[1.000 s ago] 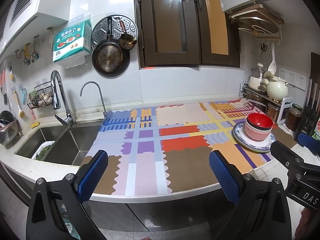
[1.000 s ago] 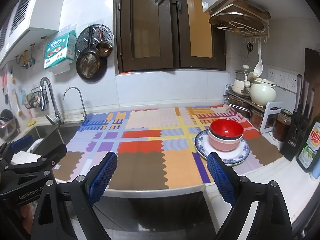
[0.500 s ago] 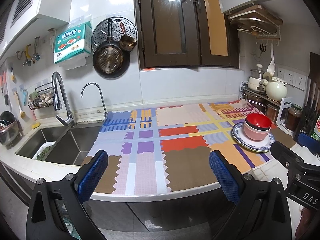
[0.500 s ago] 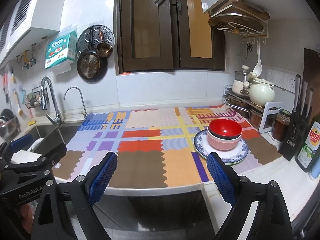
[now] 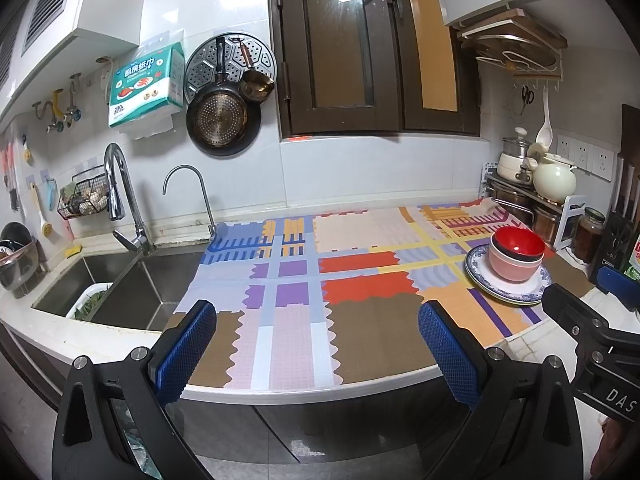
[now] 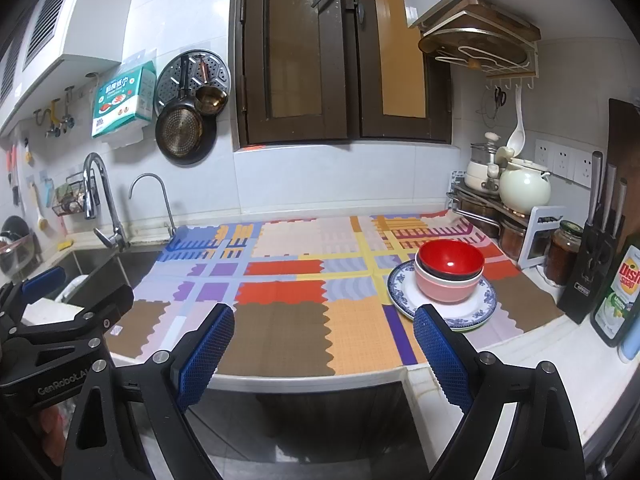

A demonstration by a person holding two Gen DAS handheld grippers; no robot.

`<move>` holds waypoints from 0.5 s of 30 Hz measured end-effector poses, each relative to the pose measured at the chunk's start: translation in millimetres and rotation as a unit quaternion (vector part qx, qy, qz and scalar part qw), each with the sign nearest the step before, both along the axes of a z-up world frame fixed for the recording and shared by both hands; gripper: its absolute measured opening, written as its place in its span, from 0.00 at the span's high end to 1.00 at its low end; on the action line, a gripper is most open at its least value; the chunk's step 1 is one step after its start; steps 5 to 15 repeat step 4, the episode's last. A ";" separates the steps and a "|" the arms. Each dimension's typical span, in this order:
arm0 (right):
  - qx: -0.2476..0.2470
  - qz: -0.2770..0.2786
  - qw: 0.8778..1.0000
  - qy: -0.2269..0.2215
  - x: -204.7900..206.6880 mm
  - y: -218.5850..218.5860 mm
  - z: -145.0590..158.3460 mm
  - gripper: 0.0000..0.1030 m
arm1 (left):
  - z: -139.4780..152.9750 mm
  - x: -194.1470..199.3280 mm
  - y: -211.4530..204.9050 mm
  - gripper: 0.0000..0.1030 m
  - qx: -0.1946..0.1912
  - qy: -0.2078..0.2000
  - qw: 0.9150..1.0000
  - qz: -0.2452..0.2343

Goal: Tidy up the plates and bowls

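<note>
Red bowl (image 6: pixel 449 258) stacked on plates (image 6: pixel 476 312) lay at one o'clock, probably nearer the empty, wide-open right hand-held gripper (image 6: pixel 324 346); the left hand-held gripper (image 5: pixel 316 344) gaped too.

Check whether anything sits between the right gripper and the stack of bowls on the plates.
Nothing visible does. The right gripper hangs open in front of the counter edge, and only bare patterned mat lies between it and the red bowl stacked on the pink bowl and blue-rimmed plates. The kettle rack stands behind the stack.
</note>
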State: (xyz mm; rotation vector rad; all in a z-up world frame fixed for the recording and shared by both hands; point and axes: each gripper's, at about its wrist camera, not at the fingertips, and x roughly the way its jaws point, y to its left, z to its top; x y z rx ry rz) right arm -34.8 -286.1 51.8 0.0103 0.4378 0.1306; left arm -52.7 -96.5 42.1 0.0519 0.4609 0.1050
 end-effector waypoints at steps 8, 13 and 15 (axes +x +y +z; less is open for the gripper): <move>-0.001 0.000 1.000 0.000 0.5 0.2 0.0 0.11 | -0.3 2.5 0.0 0.00 0.000 0.001 1.000 0.002; -0.001 0.000 1.000 0.000 0.5 0.2 0.0 0.11 | -0.3 2.5 0.0 0.00 0.000 0.001 1.000 0.002; -0.001 0.000 1.000 0.000 0.5 0.2 0.0 0.11 | -0.3 2.5 0.0 0.00 0.000 0.001 1.000 0.002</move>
